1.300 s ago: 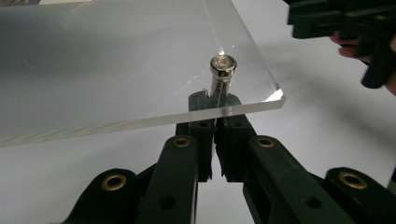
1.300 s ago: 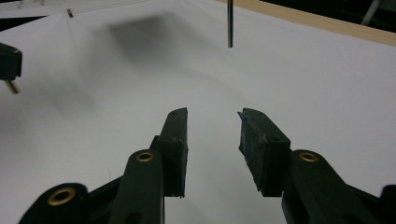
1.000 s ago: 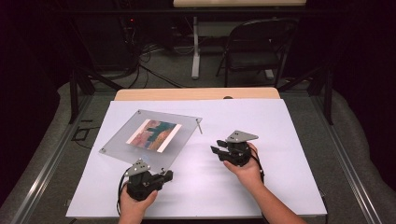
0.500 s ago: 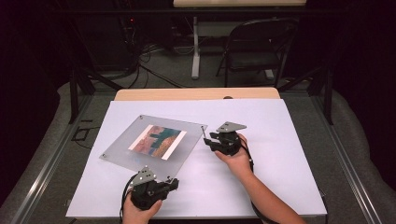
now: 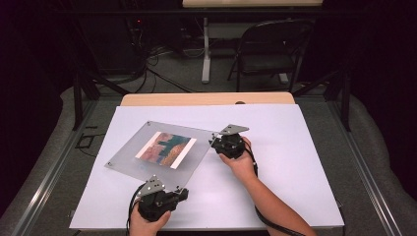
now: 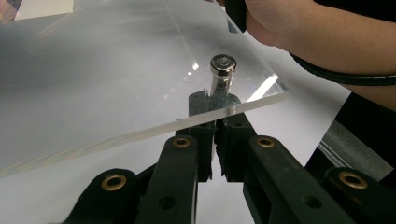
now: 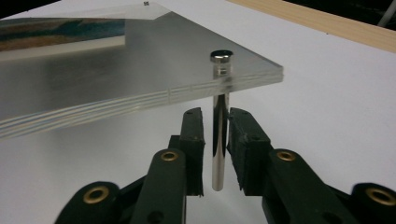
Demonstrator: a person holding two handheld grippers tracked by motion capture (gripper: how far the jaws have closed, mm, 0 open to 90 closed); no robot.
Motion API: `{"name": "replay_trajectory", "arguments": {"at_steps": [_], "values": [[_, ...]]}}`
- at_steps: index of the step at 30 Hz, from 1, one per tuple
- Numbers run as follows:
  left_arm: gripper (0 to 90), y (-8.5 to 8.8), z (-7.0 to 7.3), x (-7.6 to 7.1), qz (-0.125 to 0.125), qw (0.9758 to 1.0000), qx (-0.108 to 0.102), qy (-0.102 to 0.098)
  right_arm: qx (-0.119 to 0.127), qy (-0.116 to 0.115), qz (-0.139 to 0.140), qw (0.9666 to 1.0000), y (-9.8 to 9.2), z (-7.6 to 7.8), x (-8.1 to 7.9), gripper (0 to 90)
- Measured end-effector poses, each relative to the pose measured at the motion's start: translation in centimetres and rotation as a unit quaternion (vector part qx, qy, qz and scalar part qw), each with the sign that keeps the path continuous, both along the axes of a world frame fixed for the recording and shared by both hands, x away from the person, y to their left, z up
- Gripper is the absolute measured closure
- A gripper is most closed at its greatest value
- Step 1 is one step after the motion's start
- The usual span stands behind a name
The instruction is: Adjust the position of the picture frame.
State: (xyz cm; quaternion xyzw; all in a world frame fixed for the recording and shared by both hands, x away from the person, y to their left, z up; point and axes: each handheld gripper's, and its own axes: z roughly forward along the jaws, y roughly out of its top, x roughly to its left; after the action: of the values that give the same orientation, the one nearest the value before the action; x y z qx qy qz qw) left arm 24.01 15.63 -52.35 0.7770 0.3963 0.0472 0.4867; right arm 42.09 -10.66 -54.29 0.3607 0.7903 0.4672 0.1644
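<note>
Clear acrylic frame (image 5: 157,152), made of stacked plates with one colourful picture (image 5: 165,149) inside, is lying over the white sheet (image 5: 295,162) on the tabletop (image 5: 206,99), left of the middle. It is standing on shiny metal posts at its corners, so the plate is raised above the sheet.

In the left gripper view, one post (image 6: 221,74) with a round cap is passing through the near corner of the plate. The left gripper (image 6: 215,135) is under this corner, and its fingers (image 6: 201,140) are narrow, nearly together; the plate edge is covering their tips, so I cannot tell if they are pinching the post.

In the right gripper view, a second post (image 7: 219,135) is hanging down from another corner, and the right gripper (image 7: 216,135) is placing its fingers (image 7: 192,140) on both sides of it. The gap is narrow and small spaces are showing beside the post, so they are not yet pressing it.

In the high view the left gripper (image 5: 169,194) is at the near corner of the frame and the right gripper (image 5: 221,142) at the right corner. One folding chair (image 5: 268,49) is standing behind the tabletop, with cables (image 5: 162,64) on the floor.
</note>
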Motion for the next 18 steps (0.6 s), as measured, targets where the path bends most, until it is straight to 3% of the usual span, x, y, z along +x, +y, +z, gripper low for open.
{"name": "replay_trajectory", "arguments": {"at_steps": [3, 7, 18], "values": [[85.6, 0.0, 0.0, 0.0, -0.002, 1.0000, 0.000, 0.001, 0.002, 0.003, 0.005, 1.0000, -0.1, 0.0, 0.1, 84.0], [85.6, -0.1, -0.1, 0.0, -0.002, 1.0000, 0.002, 0.000, -0.015, -0.004, 0.007, 0.9999, 0.1, 0.2, 0.0, 84.9], [85.5, -0.1, -0.2, 0.1, -0.008, 1.0000, 0.002, -0.001, -0.013, -0.012, 0.018, 0.9997, -0.1, 1.2, 0.1, 84.7]]}}
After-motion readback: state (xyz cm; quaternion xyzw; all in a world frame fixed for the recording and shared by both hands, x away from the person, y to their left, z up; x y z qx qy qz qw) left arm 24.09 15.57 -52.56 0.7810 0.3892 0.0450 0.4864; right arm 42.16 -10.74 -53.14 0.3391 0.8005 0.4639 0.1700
